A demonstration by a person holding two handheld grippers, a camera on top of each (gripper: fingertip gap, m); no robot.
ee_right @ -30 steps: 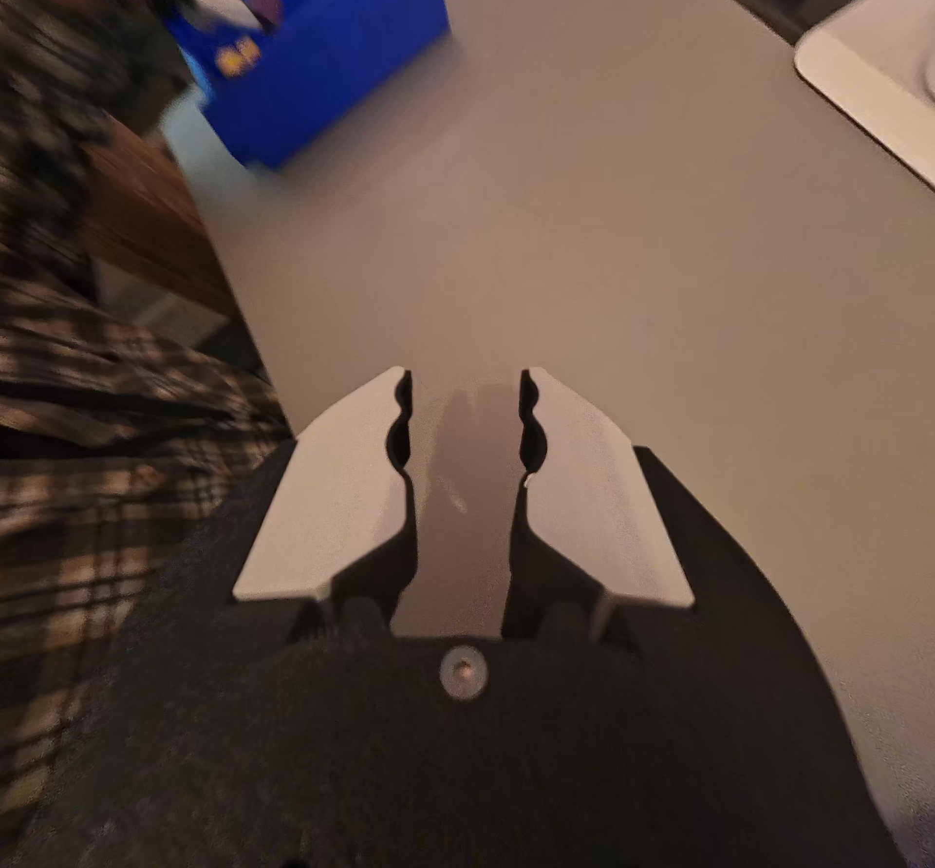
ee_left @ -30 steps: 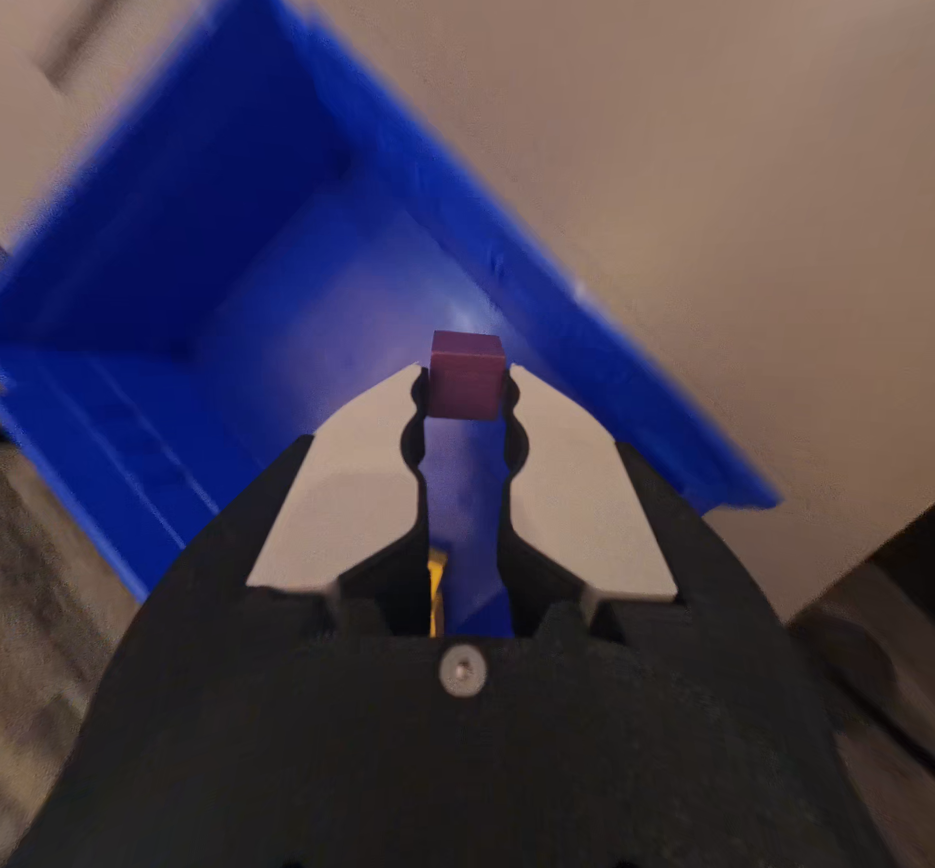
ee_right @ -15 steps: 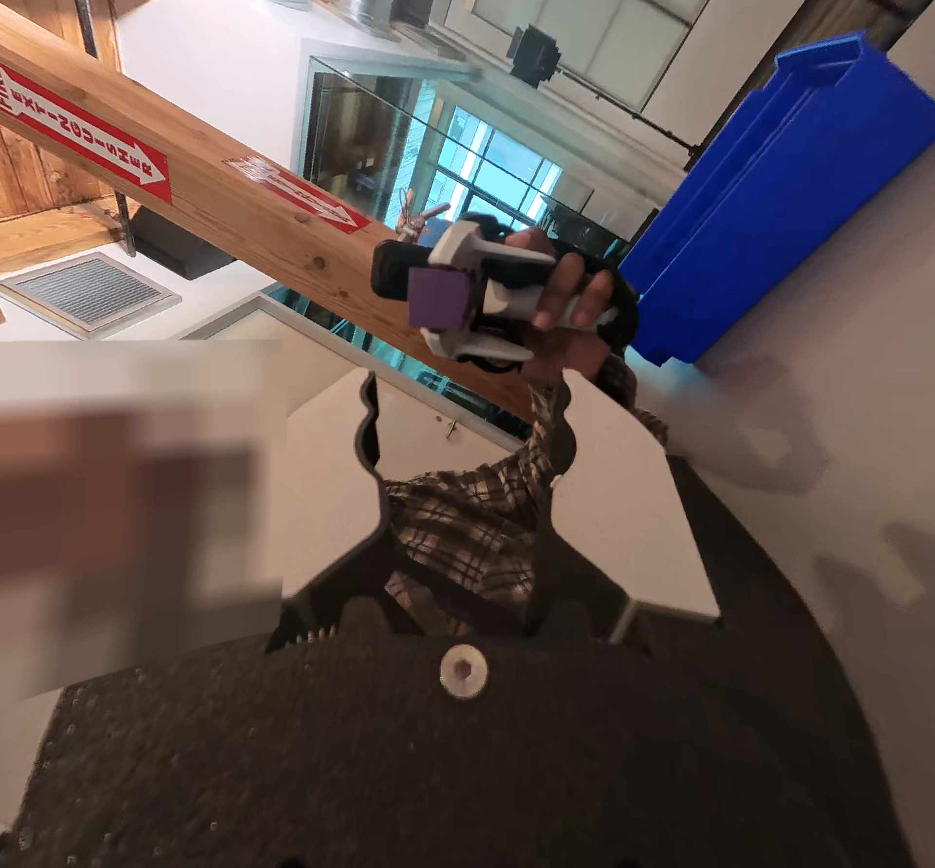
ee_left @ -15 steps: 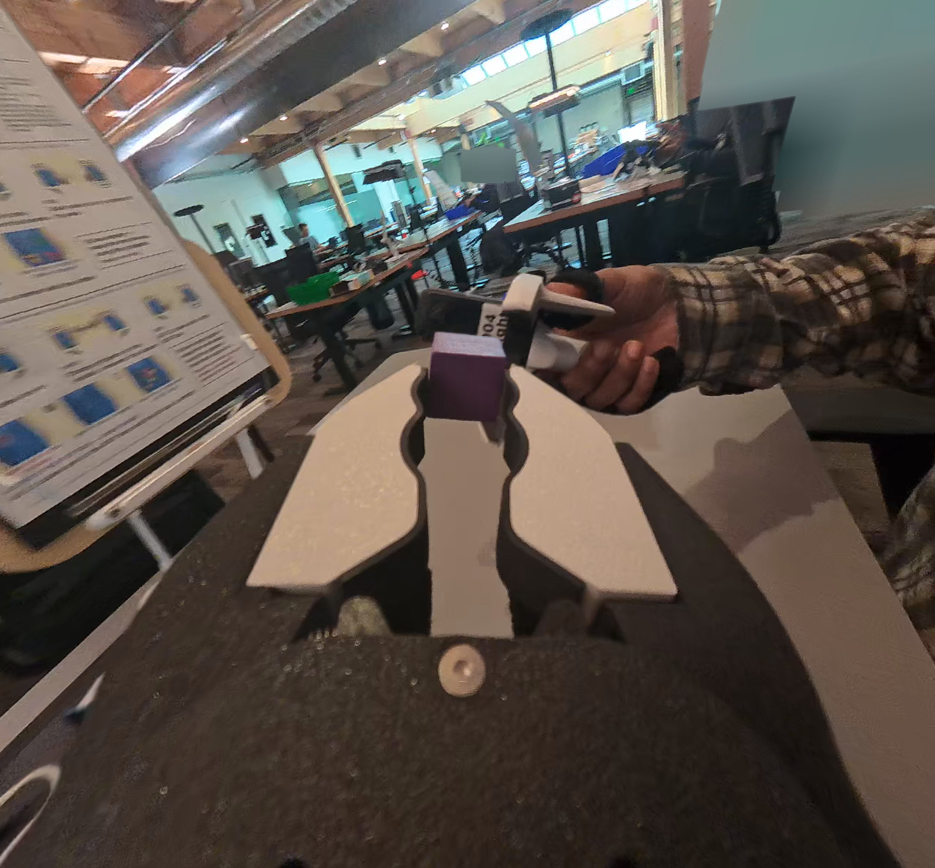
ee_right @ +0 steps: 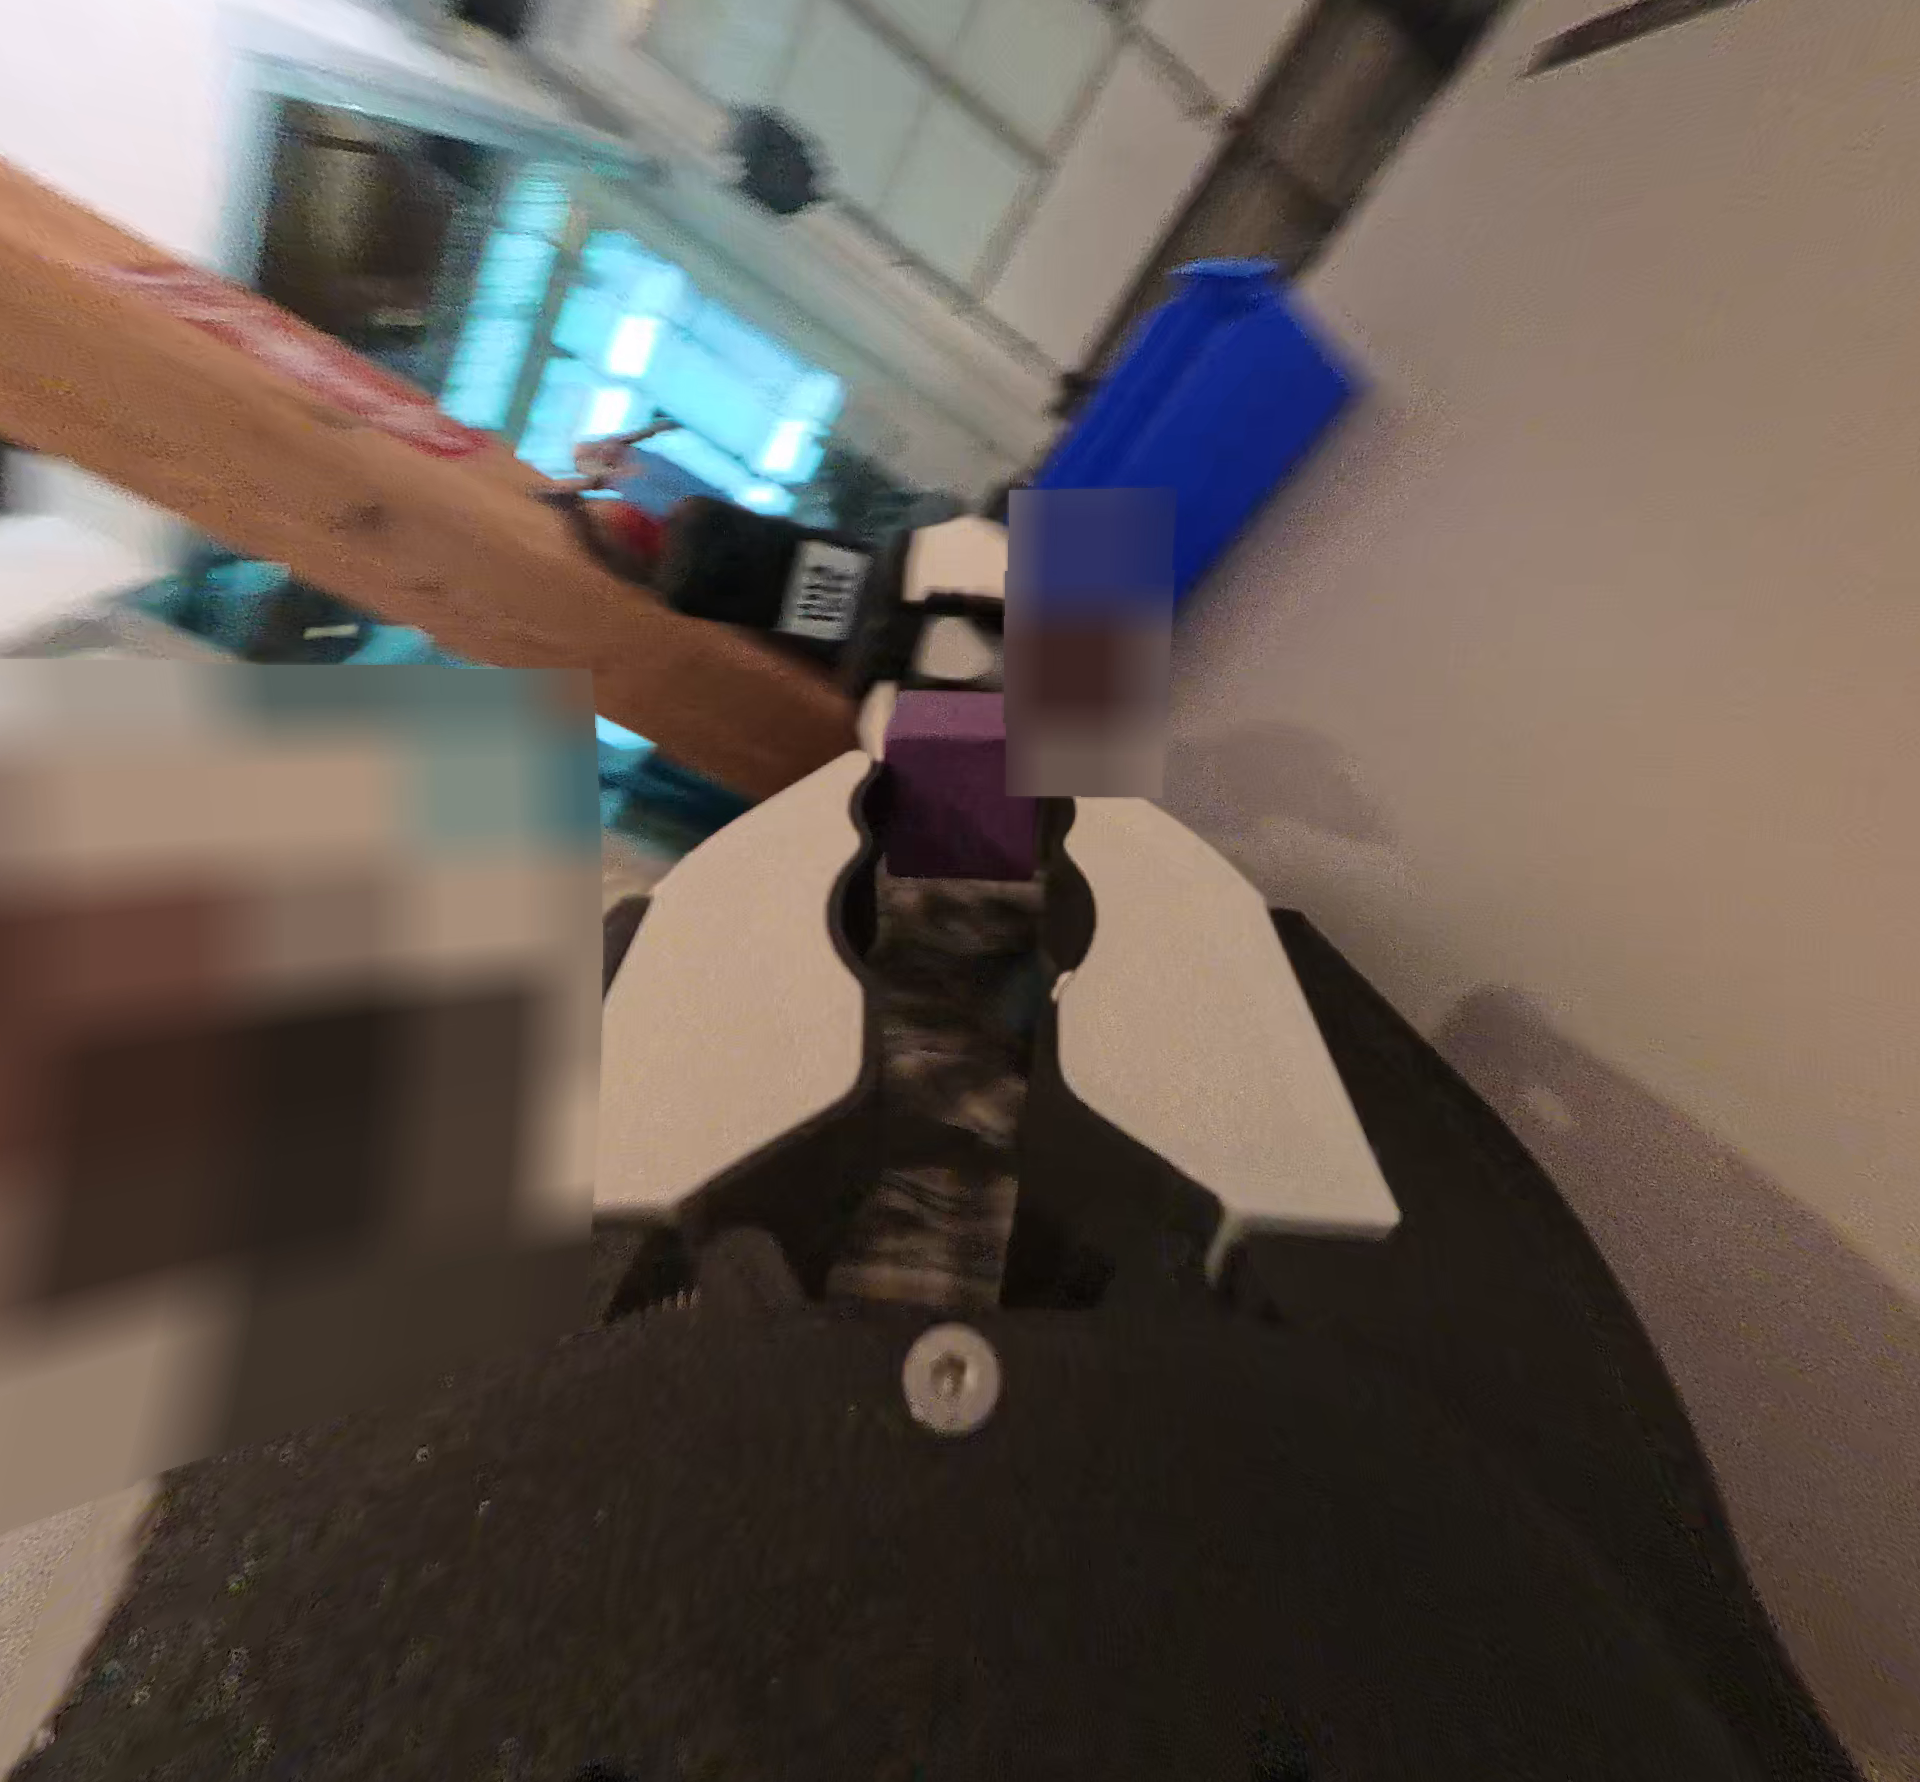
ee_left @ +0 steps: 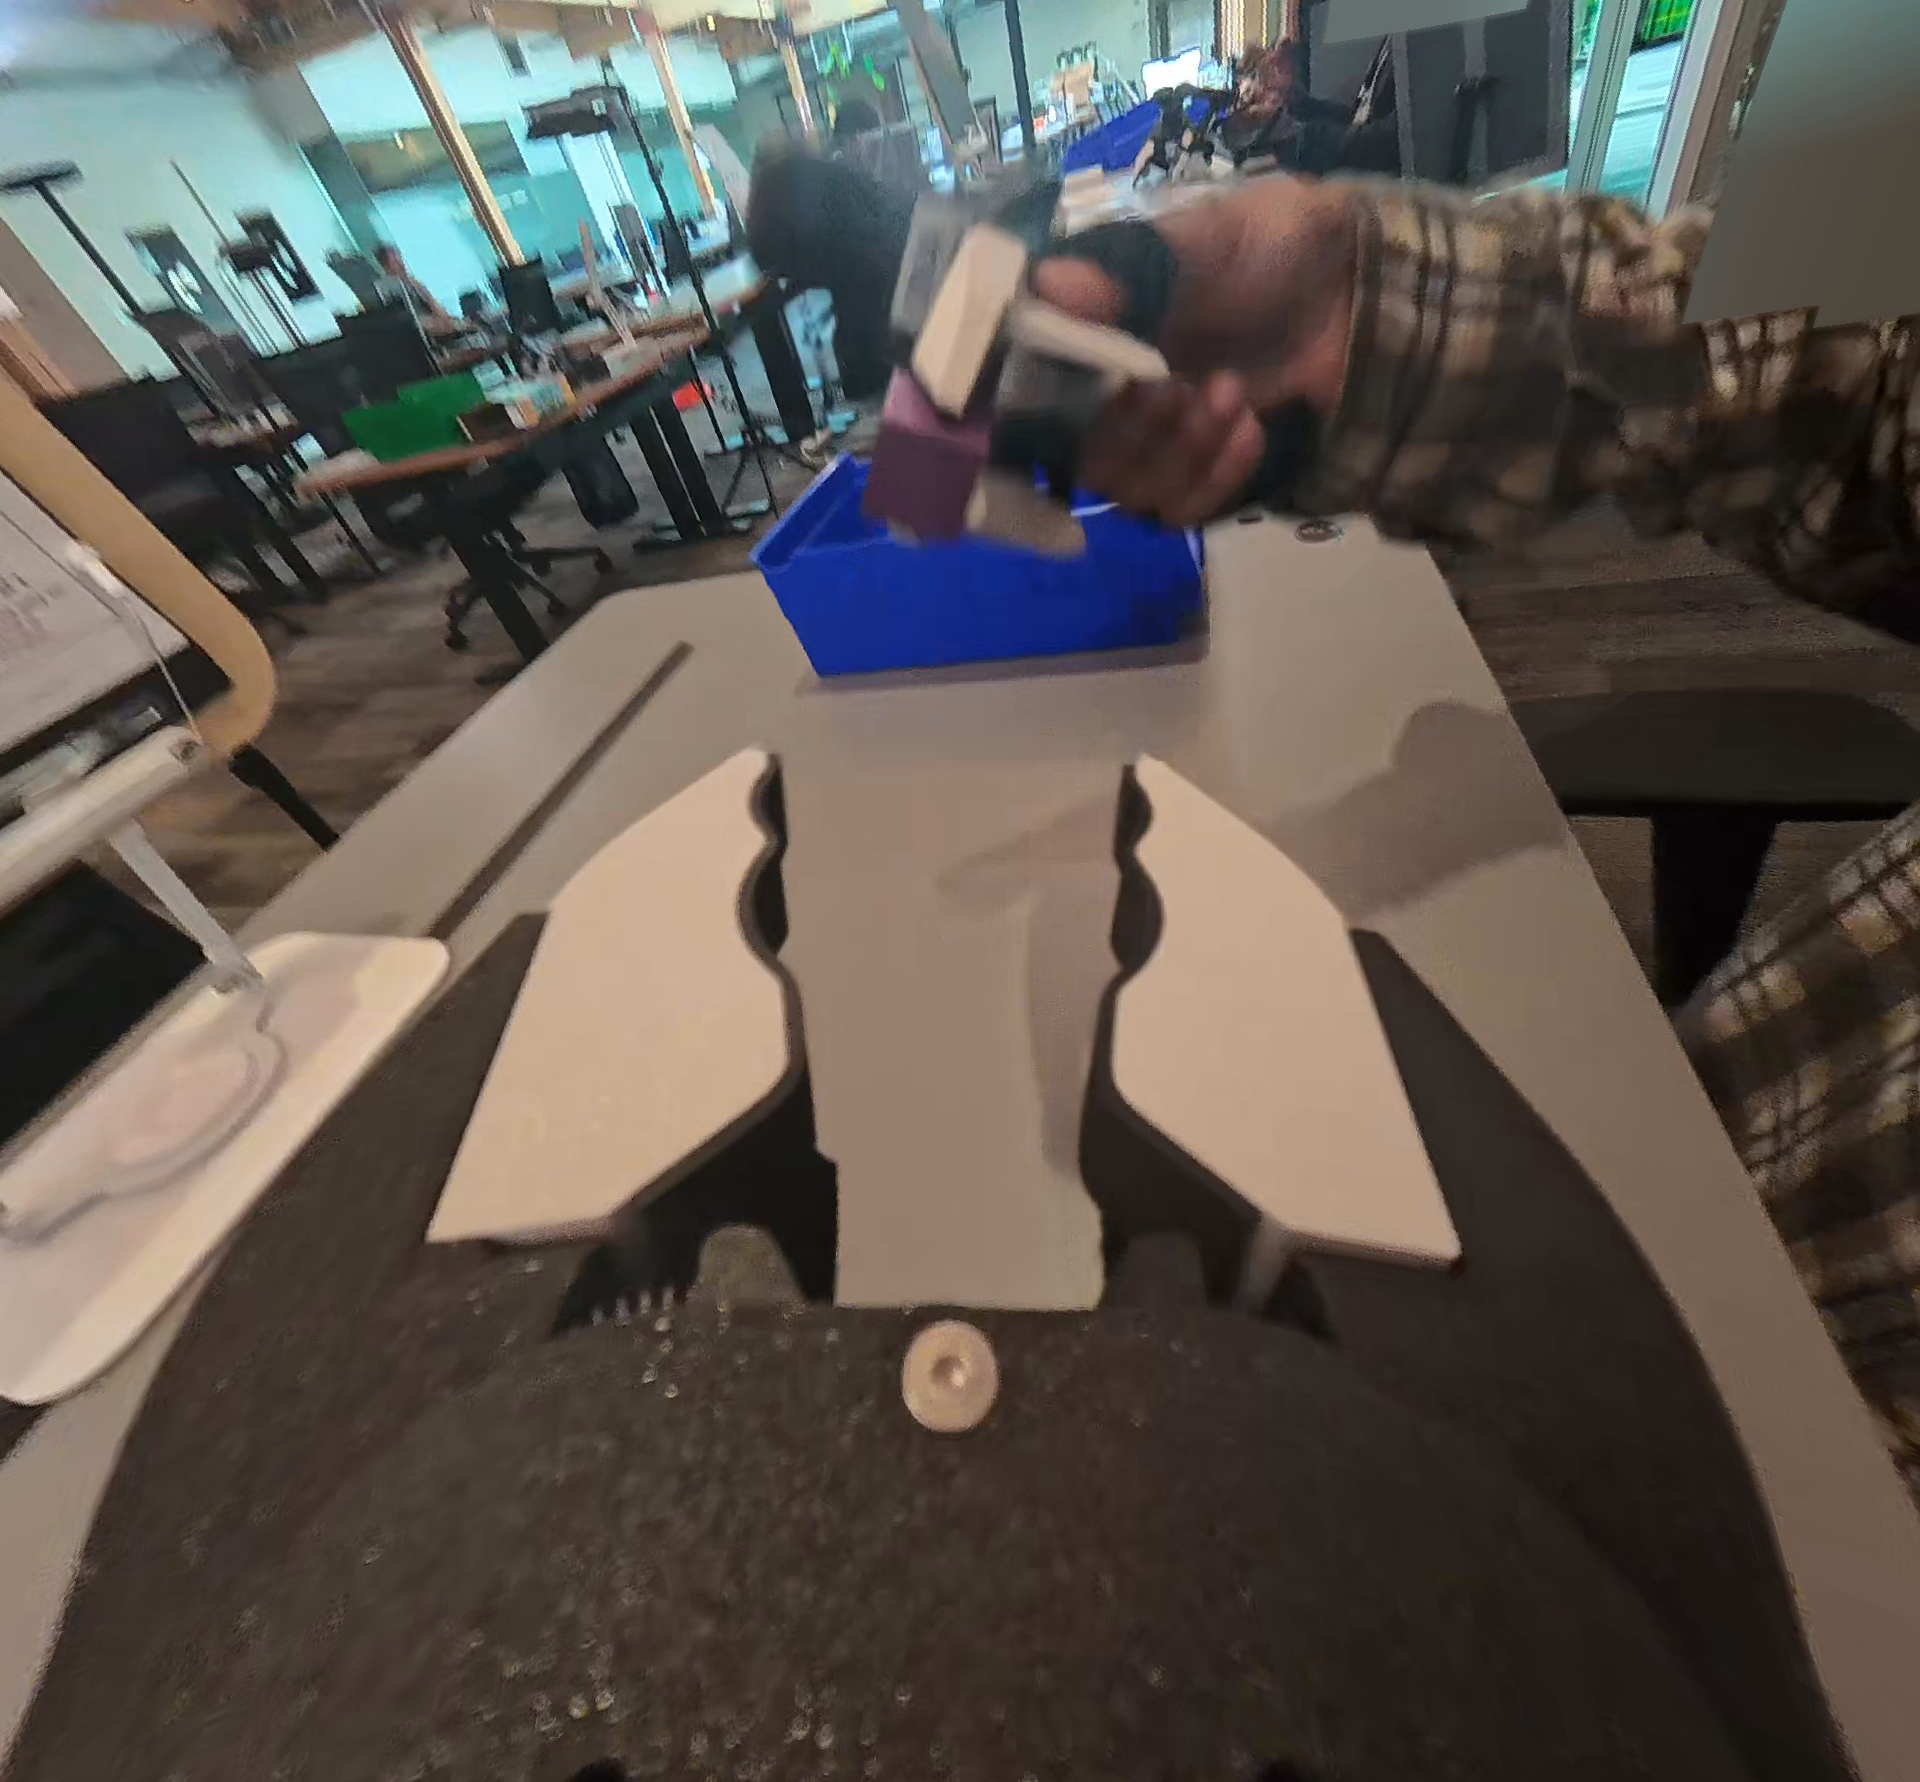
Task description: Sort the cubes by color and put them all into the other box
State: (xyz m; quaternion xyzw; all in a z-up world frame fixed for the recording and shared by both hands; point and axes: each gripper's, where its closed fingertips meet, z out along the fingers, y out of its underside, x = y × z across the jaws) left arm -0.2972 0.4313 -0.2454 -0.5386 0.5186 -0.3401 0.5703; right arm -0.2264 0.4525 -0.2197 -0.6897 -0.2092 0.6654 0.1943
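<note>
My left gripper (ee_left: 951,776) is open and empty, low over the grey table (ee_left: 1299,693). Ahead of it in the left wrist view, a hand holds my right gripper (ee_left: 940,428) shut on a purple cube (ee_left: 920,475), just above the near rim of a blue box (ee_left: 977,600). In the right wrist view, my right gripper (ee_right: 956,797) grips the purple cube (ee_right: 951,807) between its fingertips. The left gripper's white fingers (ee_right: 945,558) show just beyond the cube, apart from it. A blue box (ee_right: 1195,423) stands farther off on the table. The inside of either box is hidden.
A white stand base (ee_left: 187,1109) with a clear holder sits at the table's left edge. A dark groove (ee_left: 561,797) runs along the table's left side. A plaid sleeve (ee_left: 1507,361) reaches in from the right. Office desks and chairs stand beyond the table.
The purple cube has passed from my left gripper to my right. The left gripper opened and drew back low over the table. The right gripper closed on the cube.
</note>
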